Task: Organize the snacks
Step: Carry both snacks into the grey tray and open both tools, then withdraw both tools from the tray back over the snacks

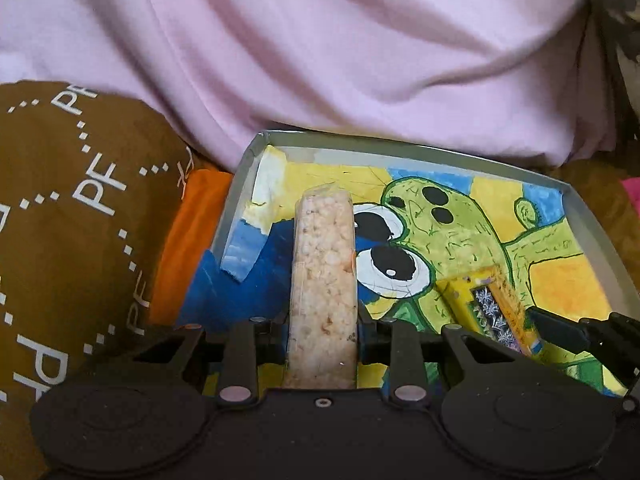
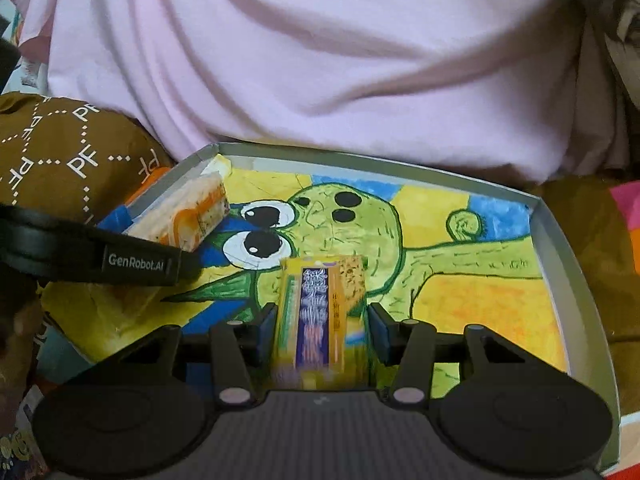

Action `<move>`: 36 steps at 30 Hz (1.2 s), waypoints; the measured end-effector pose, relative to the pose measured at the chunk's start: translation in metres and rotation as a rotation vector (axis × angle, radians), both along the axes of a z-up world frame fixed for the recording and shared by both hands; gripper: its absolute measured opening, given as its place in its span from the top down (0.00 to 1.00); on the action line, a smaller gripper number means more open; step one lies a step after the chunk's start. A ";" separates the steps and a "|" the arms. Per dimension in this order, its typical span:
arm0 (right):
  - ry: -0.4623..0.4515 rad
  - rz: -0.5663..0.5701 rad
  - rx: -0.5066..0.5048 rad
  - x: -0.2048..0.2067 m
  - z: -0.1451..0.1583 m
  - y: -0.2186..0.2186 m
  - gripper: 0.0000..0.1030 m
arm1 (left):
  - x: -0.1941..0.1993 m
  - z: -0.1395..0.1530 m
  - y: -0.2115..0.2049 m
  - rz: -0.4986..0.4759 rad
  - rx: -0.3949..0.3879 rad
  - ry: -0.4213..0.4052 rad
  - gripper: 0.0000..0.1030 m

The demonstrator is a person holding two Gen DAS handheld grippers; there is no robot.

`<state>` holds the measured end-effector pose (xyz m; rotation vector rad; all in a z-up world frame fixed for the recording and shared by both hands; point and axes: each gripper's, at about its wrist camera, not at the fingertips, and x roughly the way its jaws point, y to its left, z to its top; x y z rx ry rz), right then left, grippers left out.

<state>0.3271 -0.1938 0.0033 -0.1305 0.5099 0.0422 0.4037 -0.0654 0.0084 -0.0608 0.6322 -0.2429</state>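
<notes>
My left gripper [image 1: 322,332] is shut on a clear-wrapped puffed rice bar [image 1: 323,280], held over the left part of a shallow grey box [image 1: 436,152] lined with a green cartoon drawing. My right gripper [image 2: 322,328] is shut on a yellow snack pack [image 2: 320,312] with a purple label, held over the middle of the same box [image 2: 560,248]. The yellow pack also shows in the left wrist view [image 1: 496,308], and the rice bar in the right wrist view [image 2: 188,216], with the left gripper's arm [image 2: 120,260] in front of it.
A pink sheet [image 1: 320,48] bunches up behind the box. A brown printed cushion [image 1: 60,208] and an orange cloth [image 1: 188,248] lie at the box's left. Brown and pink fabric [image 2: 624,216] lies at its right.
</notes>
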 end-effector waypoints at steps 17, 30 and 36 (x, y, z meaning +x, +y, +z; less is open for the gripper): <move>-0.057 0.005 0.041 -0.050 0.029 -0.010 0.08 | -0.037 0.015 0.035 0.039 -0.110 -0.034 0.14; -0.146 0.018 0.108 -0.144 0.068 0.005 0.00 | -0.141 0.055 0.070 0.105 -0.117 -0.182 0.01; -0.176 0.022 0.124 -0.186 0.075 0.010 0.00 | -0.193 0.064 0.082 0.115 -0.095 -0.224 0.01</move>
